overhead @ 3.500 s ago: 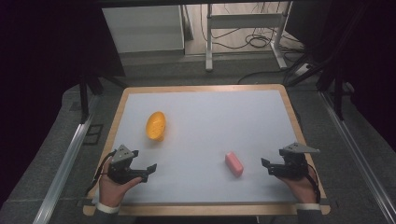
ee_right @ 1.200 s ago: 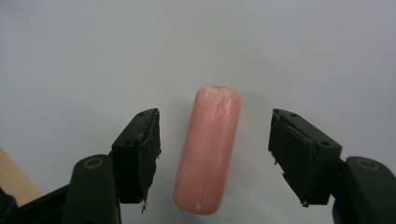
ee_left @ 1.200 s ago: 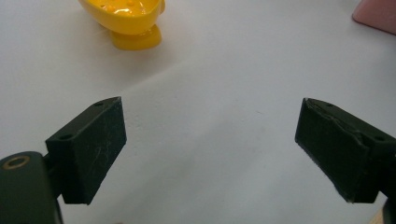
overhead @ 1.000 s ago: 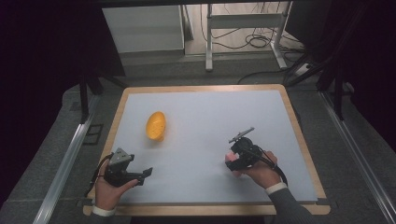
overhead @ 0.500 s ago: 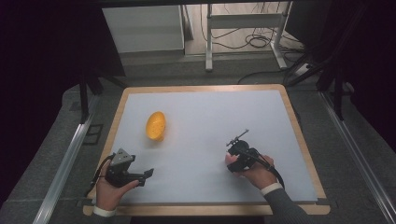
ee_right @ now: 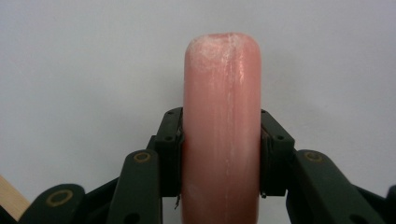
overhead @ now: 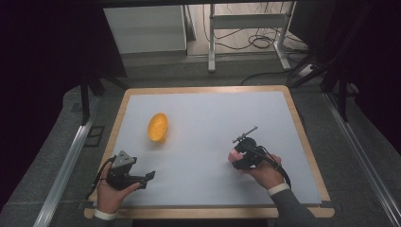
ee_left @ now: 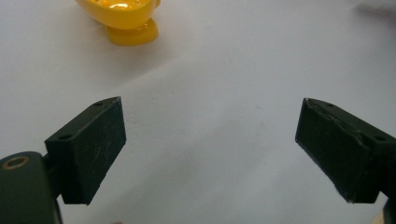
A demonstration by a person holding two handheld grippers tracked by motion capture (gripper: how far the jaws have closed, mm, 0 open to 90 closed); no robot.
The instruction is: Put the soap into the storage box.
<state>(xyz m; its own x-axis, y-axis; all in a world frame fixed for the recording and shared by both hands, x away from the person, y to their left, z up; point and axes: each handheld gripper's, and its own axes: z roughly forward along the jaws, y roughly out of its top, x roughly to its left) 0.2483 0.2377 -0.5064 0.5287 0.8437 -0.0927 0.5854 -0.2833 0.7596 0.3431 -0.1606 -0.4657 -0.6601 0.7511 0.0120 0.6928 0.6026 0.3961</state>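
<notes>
A pink rounded bar stands between the jaws of my right gripper, whose pads press on both of its sides. The jaws have just been closing onto it. In the high view the right gripper is right of the table's middle, and a sliver of the pink bar peeks out at its left. A yellow oval dish sits on the white surface at the left; it also shows as the yellow dish far ahead of my left gripper. The left gripper rests open at the front left, with nothing between its fingers.
The white table top has a wooden rim. Metal rails run along both sides on grey carpet. A white cabinet and a metal frame with cables stand beyond the far edge.
My right hand came in from the right edge to the pink bar, and its jaws shut on the bar. The left hand and the yellow dish stayed put.
</notes>
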